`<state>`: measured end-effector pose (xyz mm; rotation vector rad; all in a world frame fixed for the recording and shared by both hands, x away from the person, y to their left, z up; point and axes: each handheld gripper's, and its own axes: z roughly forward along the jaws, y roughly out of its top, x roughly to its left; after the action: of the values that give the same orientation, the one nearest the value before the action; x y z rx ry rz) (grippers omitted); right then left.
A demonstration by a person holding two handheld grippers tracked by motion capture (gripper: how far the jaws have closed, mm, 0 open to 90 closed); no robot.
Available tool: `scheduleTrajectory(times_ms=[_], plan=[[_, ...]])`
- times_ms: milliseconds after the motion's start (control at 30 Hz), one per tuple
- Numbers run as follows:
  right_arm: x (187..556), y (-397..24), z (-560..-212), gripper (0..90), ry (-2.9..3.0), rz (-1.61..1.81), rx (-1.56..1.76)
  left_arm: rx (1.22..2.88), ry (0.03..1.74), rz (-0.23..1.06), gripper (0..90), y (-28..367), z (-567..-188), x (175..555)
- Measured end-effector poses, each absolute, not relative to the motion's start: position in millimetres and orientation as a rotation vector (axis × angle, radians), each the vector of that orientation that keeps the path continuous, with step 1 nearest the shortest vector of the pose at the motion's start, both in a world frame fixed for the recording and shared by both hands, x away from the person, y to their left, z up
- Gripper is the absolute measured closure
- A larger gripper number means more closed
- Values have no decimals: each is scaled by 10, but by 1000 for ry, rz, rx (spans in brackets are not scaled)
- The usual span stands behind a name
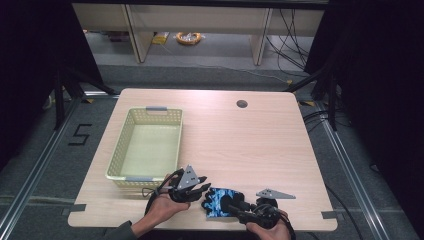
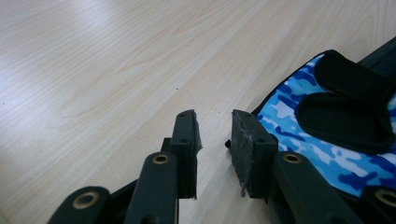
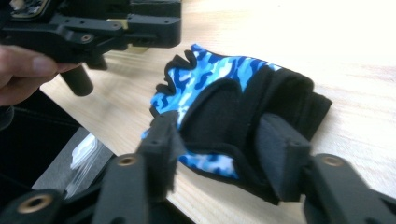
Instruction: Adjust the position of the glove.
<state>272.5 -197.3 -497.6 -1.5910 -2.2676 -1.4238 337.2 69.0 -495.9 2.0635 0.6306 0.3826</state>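
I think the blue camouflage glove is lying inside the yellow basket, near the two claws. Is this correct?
Not quite. The blue camouflage glove lies on the table, outside the yellow basket, near the left claw and the right claw. The high view shows this.

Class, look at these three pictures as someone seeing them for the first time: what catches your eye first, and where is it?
First comes the blue camouflage glove, lying at the near edge of the pale wooden table between the two grippers. The right gripper has its jaws on either side of the glove's black end, while the left gripper stands open just beside it. At the table's left sits an empty pale green basket.
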Motion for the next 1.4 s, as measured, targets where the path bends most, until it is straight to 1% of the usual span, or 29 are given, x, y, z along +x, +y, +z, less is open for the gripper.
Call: scheduleTrajectory(times_ms=[33,100,133,167,200,300,400,500,533,633,667,700,733,767,800,833,867,900,933,967,1000,1067,1100,1167,1200,1233,1267,1367,1400], plan=[[2715,-1973,-4982,471,-2275,-1437,-1600,2079,633,381,692,698,-4945,3357],[2696,-1975,-4974,463,-2274,-1425,-1615,2047,641,371,673,686,-4944,3328],[2693,-1979,-4975,458,-2269,-1436,-1612,2059,646,360,668,692,-4930,3306],[2695,-1986,-4975,450,-2261,-1442,-1619,2050,636,375,661,696,-4928,3288],[2703,-1989,-4983,450,-2262,-1445,-1630,2050,647,357,650,701,-4916,3259],[2701,-2005,-4959,448,-2225,-1464,-1649,2047,638,355,627,718,-4901,3188],[2709,-2001,-4946,438,-2238,-1455,-1658,2044,619,351,642,667,-4937,3104],[2722,-1981,-4948,435,-2260,-1440,-1658,2078,585,325,657,617,-4979,3080],[2727,-1985,-4946,435,-2268,-1436,-1663,2063,604,327,661,606,-4990,3067],[2727,-2020,-4906,408,-2293,-1447,-1694,2058,609,308,662,623,-4969,3059],[2729,-2035,-4889,394,-2288,-1457,-1686,2072,579,302,659,639,-4947,3065],[2731,-2049,-4870,381,-2295,-1446,-1710,2060,612,302,655,635,-4949,3041],[2719,-2042,-4848,378,-2253,-1433,-1743,2066,596,287,650,649,-4939,3036],[2742,-2079,-4838,381,-2314,-1452,-1715,2048,626,269,644,643,-4951,3007],[2762,-2096,-4834,384,-2329,-1453,-1719,2071,603,261,634,667,-4941,3005],[2760,-2095,-4803,387,-2309,-1469,-1734,2047,645,257,620,661,-4965,2967],[2796,-2133,-4794,389,-2354,-1462,-1713,2078,636,254,606,685,-4959,2964],[2800,-2130,-4764,389,-2331,-1445,-1745,2072,631,249,592,693,-4978,2957],[2855,-2173,-4774,389,-2418,-1457,-1704,2053,653,227,578,689,-4999,2940],[2885,-2187,-4766,394,-2414,-1427,-1706,2091,644,219,563,717,-4998,2949],[2917,-2195,-4771,402,-2434,-1409,-1714,2063,696,202,547,700,-5019,2923],[2982,-2195,-4788,402,-2449,-1388,-1670,2076,689,206,522,705,-5042,2938],[3006,-2187,-4792,406,-2465,-1373,-1659,2073,725,179,511,698,-5057,2937],[3051,-2127,-4799,415,-2450,-1332,-1647,2071,722,176,493,694,-5081,2967],[3086,-2129,-4810,419,-2487,-1316,-1630,2055,761,143,491,674,-5098,2965],[3134,-2117,-4825,419,-2522,-1313,-1580,2082,740,157,487,681,-5098,2982],[3156,-2100,-4823,420,-2515,-1269,-1594,2084,773,153,484,668,-5104,2972],[3242,-2064,-4850,429,-2537,-1194,-1573,2078,761,144,469,634,-5112,2982],[3257,-2047,-4864,436,-2544,-1179,-1568,2104,762,145,464,635,-5108,2990]])
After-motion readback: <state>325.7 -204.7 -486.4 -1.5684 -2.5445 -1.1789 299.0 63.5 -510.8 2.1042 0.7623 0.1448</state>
